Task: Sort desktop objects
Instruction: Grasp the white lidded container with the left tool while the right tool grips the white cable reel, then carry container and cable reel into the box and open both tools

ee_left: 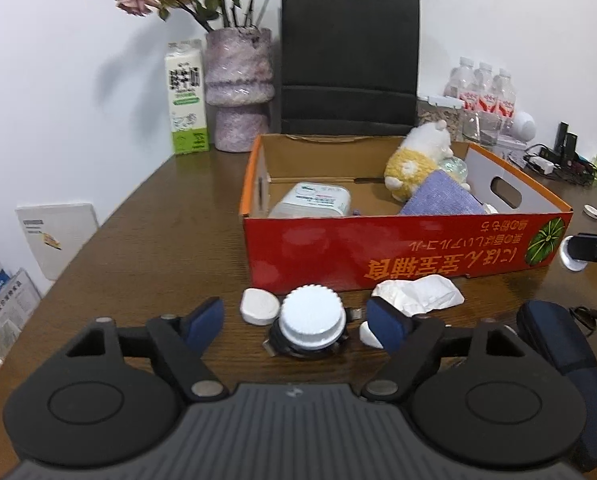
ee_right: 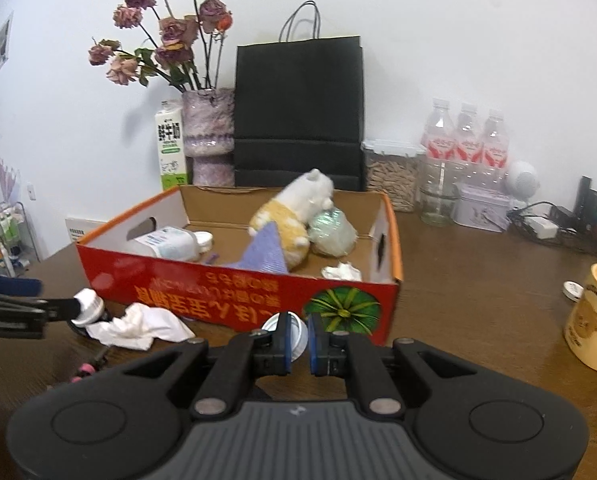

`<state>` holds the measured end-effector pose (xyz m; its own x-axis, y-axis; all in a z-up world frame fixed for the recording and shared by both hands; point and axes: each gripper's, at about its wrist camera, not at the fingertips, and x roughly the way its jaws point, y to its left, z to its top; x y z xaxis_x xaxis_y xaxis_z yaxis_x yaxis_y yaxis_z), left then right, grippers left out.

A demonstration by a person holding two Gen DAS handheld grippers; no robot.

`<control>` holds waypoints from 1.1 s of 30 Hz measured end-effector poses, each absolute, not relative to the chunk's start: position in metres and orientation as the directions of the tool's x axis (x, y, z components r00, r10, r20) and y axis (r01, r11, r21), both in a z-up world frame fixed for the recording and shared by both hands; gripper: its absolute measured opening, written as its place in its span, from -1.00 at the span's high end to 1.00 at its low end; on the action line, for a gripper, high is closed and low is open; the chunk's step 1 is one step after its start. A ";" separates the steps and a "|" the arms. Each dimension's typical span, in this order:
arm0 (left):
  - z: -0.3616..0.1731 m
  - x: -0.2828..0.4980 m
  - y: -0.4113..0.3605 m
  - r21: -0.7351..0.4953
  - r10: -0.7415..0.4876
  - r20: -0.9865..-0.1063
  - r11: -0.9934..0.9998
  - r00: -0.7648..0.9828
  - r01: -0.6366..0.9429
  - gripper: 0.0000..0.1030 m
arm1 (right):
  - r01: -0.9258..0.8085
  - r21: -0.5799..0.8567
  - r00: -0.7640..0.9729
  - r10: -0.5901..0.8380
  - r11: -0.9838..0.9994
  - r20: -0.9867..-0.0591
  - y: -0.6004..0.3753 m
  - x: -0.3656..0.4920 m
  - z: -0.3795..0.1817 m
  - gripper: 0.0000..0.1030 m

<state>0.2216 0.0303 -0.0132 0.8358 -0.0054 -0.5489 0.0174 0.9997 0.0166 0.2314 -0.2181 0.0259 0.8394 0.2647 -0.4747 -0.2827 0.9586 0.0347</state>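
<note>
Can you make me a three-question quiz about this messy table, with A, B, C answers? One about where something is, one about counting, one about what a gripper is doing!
1. Where is the plush toy?
A. Inside the red box
B. On the black bag
C. In the yellow mug

2. How many water bottles stand by the wall?
A. One
B. Three
C. Five

3. What is the right gripper doing?
A. Wide open, empty
B. Holding the mug
C. Shut on a small white lid

Answers:
1 A, the toy lies among things in the box.
2 B, three caps show side by side.
3 C, the blue pads pinch the lid between them.
</note>
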 end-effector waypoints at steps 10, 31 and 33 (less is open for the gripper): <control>-0.023 0.231 0.031 -0.017 -0.047 -0.560 0.999 0.827 0.045 0.22 | -0.284 0.051 0.827 0.272 0.957 -0.492 -0.214 0.238 0.018 0.86; 0.041 0.223 0.003 0.035 -0.109 -0.361 0.991 0.926 0.131 0.24 | -0.304 0.098 0.868 0.318 0.947 -0.381 -0.216 0.245 0.063 0.86; 0.048 0.230 -0.003 0.034 -0.113 -0.342 0.991 0.933 0.132 0.24 | -0.298 0.100 0.878 0.314 0.949 -0.362 -0.216 0.251 0.071 0.86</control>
<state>0.2296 -0.0032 0.0482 0.9330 -0.1127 -0.3416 0.1322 0.9906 0.0342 0.2514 -0.2157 0.0708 0.8778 0.3136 -0.3621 -0.2979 0.9493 0.1002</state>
